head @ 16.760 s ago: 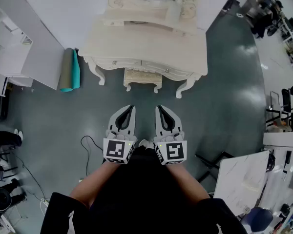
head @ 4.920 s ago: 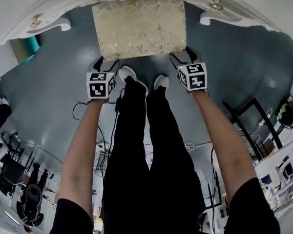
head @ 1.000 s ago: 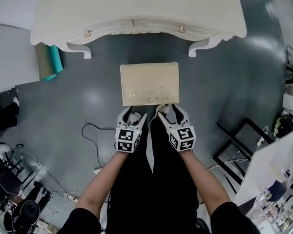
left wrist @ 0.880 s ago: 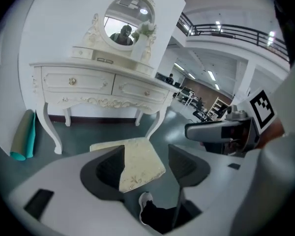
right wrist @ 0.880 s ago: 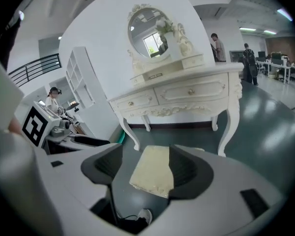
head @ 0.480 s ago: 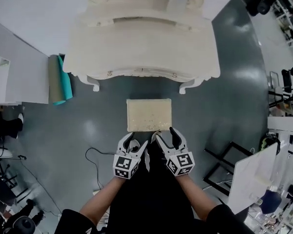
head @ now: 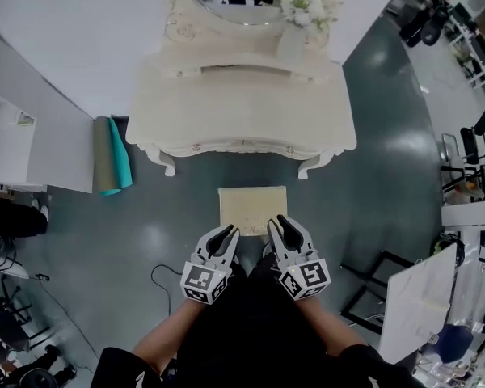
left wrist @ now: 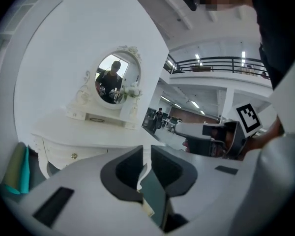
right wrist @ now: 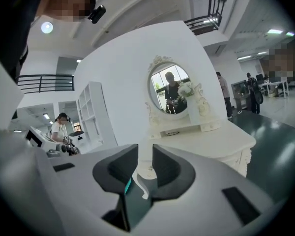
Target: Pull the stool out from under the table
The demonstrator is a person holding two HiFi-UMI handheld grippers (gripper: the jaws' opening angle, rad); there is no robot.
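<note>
**Operator:** How do my jaws stand?

**Spotter:** On your left gripper point(left wrist: 146, 154) they have just been closing. They are now nearly together, with only a thin gap and nothing in it. Your right gripper point(right wrist: 145, 166) is the same: jaws just drawn in, a thin gap, nothing held.

**Operator:** And the stool?

**Spotter:** The stool point(head: 253, 210) stands on the floor point(head: 145, 241), clear of the worktop's point(head: 242, 120) front edge, between it and your legs. From your head view, the tips of your jaws overlap its near edge. I cannot tell from there whether they touch it, but neither gripper view shows it between the jaws. Both grippers point across the worktop toward the mirror point(left wrist: 113, 80).

**Operator:** Anything holding something up there?

**Spotter:** One vase point(head: 289, 43), at the back of the worktop to the right of the mirror, with pale flowers point(head: 303, 2) in it. Off to your left, a rolled mat point(head: 113, 156) leans by the wall, just beside the worktop's left leg.
</note>
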